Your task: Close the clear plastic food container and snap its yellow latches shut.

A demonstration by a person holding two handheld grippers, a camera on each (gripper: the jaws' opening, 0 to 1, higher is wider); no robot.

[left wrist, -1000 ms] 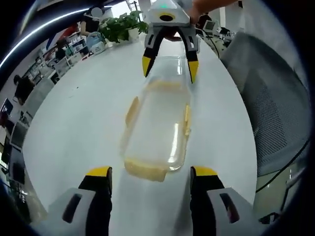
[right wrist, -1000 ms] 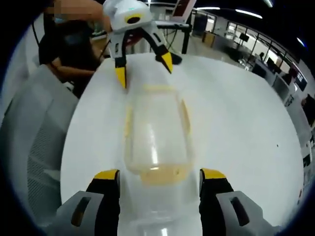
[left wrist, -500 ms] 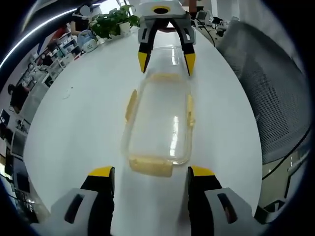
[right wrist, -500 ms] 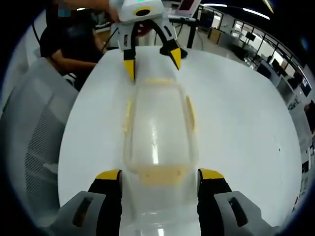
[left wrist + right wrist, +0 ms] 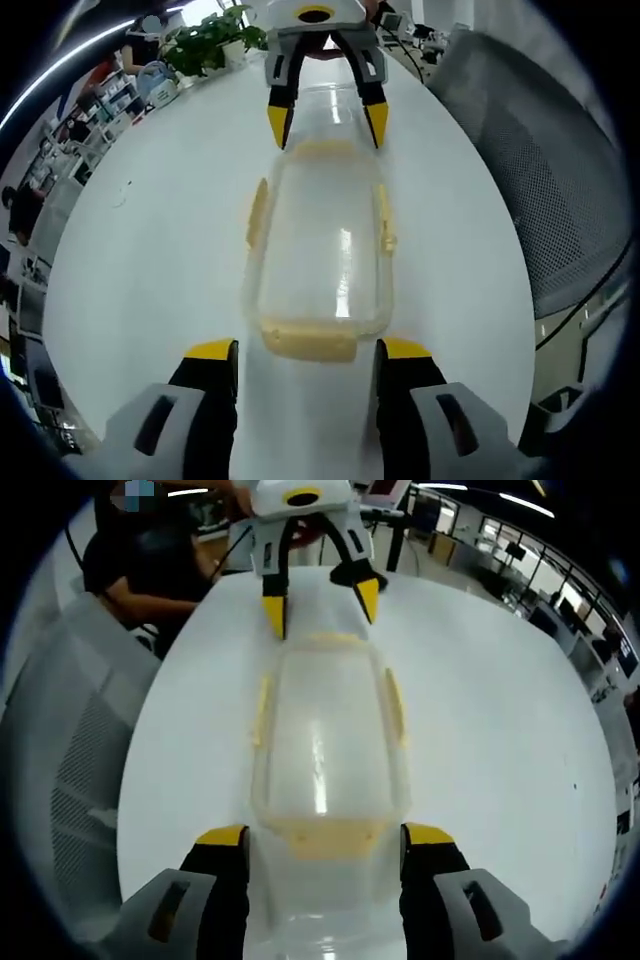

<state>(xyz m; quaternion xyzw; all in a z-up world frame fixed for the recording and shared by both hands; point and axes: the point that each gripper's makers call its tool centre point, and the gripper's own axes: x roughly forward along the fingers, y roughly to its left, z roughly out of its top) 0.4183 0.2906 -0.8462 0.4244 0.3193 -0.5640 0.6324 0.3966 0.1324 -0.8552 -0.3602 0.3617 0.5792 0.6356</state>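
Observation:
A clear plastic food container (image 5: 320, 240) (image 5: 325, 745) lies lengthwise on the white round table (image 5: 150, 250), lid on, with yellow latches along both long sides and at both ends. One end latch (image 5: 308, 342) sits just ahead of my left gripper (image 5: 305, 352), which is open and straddles that end. The opposite end latch (image 5: 327, 835) lies between the jaws of my right gripper (image 5: 325, 838), also open. Each gripper faces the other across the container: the right gripper (image 5: 322, 120) at the far end in the left gripper view, the left gripper (image 5: 320, 605) in the right gripper view.
A grey mesh chair (image 5: 540, 170) (image 5: 70, 730) stands beside the table. Potted plants (image 5: 205, 45) sit at the far table edge. A person (image 5: 140, 570) is seated behind the table. Office desks stretch in the background.
Both grippers have closed in along the container toward its two ends; the container now lies straighter between them. Jaws remain open.

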